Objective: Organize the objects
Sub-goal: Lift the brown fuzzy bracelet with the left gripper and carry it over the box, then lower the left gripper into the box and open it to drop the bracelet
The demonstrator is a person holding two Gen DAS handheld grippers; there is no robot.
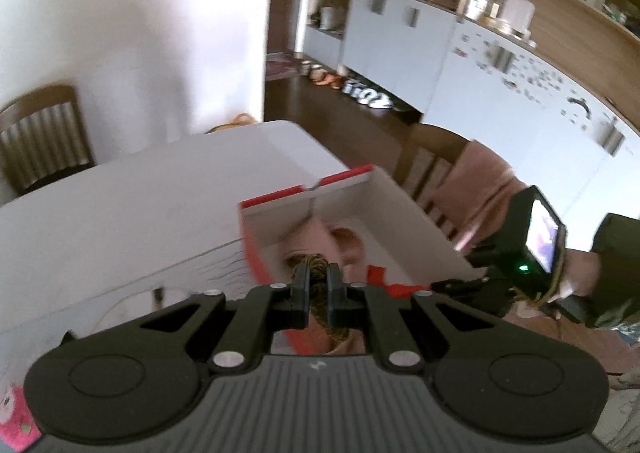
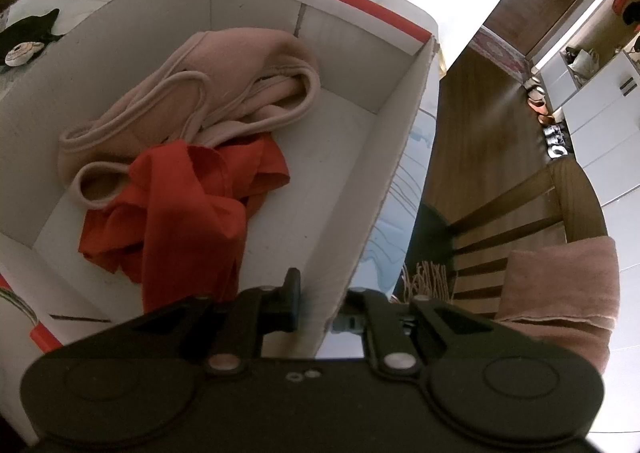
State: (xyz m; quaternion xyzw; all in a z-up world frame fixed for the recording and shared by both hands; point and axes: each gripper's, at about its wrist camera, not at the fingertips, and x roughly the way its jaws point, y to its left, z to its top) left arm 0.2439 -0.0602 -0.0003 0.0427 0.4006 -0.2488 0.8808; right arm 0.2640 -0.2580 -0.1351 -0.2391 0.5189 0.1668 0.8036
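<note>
A white cardboard box (image 2: 352, 189) with a red rim stands on the table. A pink garment (image 2: 224, 77) and a red cloth (image 2: 180, 197) lie inside it. My right gripper (image 2: 320, 313) is shut on the box's near right wall, one finger inside and one outside. In the left wrist view the same box (image 1: 400, 213) lies below my left gripper (image 1: 318, 285). The left gripper is shut on a twisted brown cloth with a gold pattern (image 1: 320, 265) and holds it above the box's near end. My right gripper (image 1: 452, 287) shows there at the box's right corner.
The white table (image 1: 120, 213) stretches left of the box. A black soft item (image 2: 28, 37) lies on it beyond the box. A wooden chair (image 2: 520, 213) with a pink towel (image 2: 560, 293) on its back stands right of the table. Another chair (image 1: 40, 137) is at the far side.
</note>
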